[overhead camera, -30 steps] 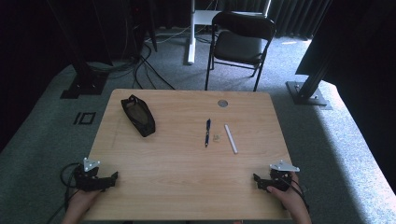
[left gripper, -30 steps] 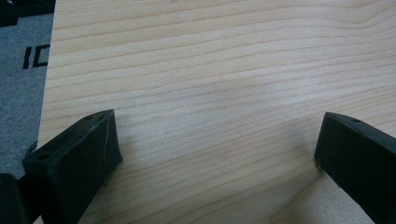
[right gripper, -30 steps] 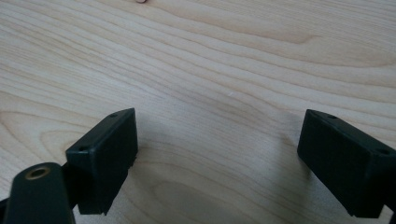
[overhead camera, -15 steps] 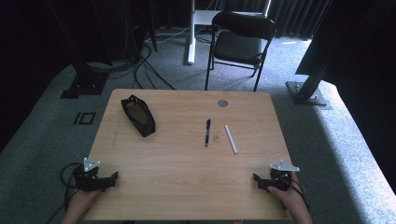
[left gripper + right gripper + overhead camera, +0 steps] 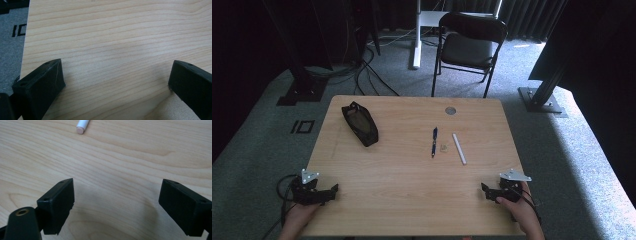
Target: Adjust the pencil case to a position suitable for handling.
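Left to right across a pale wood-grain counter (image 5: 412,170) with rounded corners. Left tongs (image 5: 329,191), matte black blocks, rest at the near left corner in a hand (image 5: 299,217); in the left gripper view the jaws stand wide apart over bare grain, with nothing between them. A black oblong pouch (image 5: 360,123), soft-sided with a mesh-like top panel, lies angled at the far left of the counter. Near the middle lies a slim dark pen (image 5: 434,141); just beside it a small pale scrap (image 5: 444,147) too small to identify; then a white cylindrical stick (image 5: 459,148), its blunt end seen at the top of the right gripper view (image 5: 82,125). A round grey disc (image 5: 450,110) sits by the far edge. Right tongs (image 5: 486,190) rest at the near right corner, jaws likewise wide apart and empty. Behind the counter, a black folding chair (image 5: 469,47) stands on grey carpet (image 5: 272,125).
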`<state>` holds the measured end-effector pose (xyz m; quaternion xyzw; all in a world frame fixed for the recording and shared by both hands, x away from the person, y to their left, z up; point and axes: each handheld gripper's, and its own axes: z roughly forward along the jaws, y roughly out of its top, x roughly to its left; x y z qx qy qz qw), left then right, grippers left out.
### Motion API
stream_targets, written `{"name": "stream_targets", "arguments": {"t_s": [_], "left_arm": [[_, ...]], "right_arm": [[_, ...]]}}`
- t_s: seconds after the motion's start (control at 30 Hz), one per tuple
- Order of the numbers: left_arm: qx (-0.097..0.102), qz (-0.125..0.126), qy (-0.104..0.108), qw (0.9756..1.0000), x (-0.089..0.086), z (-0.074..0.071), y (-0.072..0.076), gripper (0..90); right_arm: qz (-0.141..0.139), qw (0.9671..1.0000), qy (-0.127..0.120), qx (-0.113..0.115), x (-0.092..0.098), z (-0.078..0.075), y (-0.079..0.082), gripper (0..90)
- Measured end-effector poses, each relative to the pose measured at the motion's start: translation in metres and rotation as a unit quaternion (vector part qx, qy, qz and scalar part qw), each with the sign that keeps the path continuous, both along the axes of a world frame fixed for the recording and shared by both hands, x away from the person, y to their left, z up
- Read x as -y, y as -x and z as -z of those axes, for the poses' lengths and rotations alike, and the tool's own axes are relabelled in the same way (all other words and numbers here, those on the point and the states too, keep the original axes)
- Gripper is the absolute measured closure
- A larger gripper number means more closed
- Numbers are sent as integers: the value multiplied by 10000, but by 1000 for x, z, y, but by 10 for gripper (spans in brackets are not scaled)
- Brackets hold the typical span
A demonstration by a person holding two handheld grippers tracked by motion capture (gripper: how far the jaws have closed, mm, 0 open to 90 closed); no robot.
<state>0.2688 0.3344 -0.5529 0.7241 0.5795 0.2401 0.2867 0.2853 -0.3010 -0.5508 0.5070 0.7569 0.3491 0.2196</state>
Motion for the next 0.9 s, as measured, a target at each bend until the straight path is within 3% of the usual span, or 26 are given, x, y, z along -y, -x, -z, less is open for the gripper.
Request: {"name": "stream_targets", "arguments": {"t_s": [0.33, 0.53, 0.9], "left_arm": [[0, -1, 1, 10000, 0, 0, 0, 4], [1, 0, 0, 10000, 0, 0, 0, 4], [1, 0, 0, 10000, 0, 0, 0, 4]], "right_arm": [[-61, 9999, -46, 118, -6, -7, -5, 130], [-85, 9993, -283, 213, -17, -16, -10, 128], [-313, 9985, -287, 344, -37, -25, -19, 129]]}}
